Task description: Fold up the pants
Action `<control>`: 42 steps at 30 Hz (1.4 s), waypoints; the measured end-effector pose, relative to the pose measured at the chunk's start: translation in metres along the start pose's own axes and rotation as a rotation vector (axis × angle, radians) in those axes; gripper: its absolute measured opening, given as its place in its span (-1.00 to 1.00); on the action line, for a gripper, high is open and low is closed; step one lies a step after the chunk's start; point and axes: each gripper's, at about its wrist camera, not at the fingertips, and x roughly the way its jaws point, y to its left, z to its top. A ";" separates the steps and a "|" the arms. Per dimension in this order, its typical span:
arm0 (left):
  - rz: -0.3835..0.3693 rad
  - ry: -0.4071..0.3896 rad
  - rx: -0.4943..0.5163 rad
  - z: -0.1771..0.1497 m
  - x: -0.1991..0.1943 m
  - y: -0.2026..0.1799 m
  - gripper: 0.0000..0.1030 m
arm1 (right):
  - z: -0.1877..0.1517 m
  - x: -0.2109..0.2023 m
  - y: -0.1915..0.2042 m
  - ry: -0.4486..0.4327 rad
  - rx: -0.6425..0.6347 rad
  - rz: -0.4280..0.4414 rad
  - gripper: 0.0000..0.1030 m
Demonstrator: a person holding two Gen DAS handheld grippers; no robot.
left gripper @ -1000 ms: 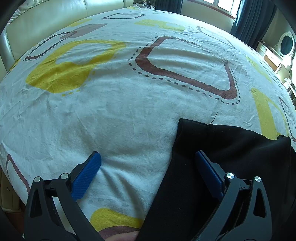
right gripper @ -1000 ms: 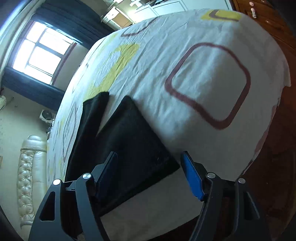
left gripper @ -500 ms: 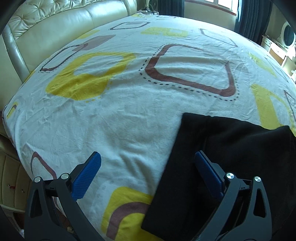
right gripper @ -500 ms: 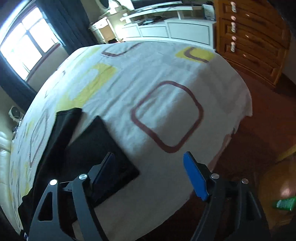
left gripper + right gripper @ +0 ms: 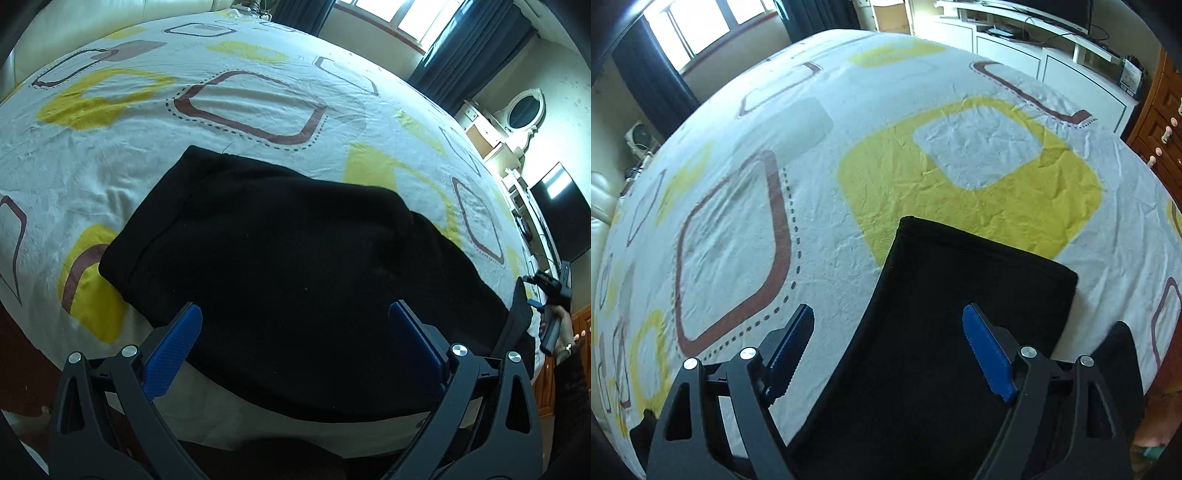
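Black pants (image 5: 295, 266) are laid flat on a patterned bed sheet (image 5: 258, 96), near its front edge, with 2 grippers held above them.

The left gripper (image 5: 295, 325) is seen with its jaws spread wide over the dark cloth, nothing clamped. The right gripper (image 5: 888, 328) is shown over a leg end of the pants (image 5: 960, 295); its jaws have just been opening and are held apart, with no cloth pressed between the blue pads (image 5: 986, 354).

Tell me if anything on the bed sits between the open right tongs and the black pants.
Nothing visible does. The right tongs hang open directly over the black pants, which lie on the patterned sheet with nothing on top of them.
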 end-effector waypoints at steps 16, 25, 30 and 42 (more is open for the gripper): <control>0.004 0.051 0.003 -0.007 0.012 0.000 0.96 | -0.047 -0.070 -0.078 -0.133 0.118 0.240 -0.70; -0.036 0.046 0.034 -0.016 -0.001 -0.020 0.96 | -0.125 -0.106 -0.206 -0.156 0.364 0.338 -0.70; -0.045 0.053 0.055 -0.023 -0.003 -0.029 0.96 | -0.156 -0.075 -0.246 -0.090 0.523 0.470 -0.69; -0.011 0.050 0.084 -0.029 -0.001 -0.032 0.96 | -0.155 -0.046 -0.235 -0.107 0.571 0.626 -0.64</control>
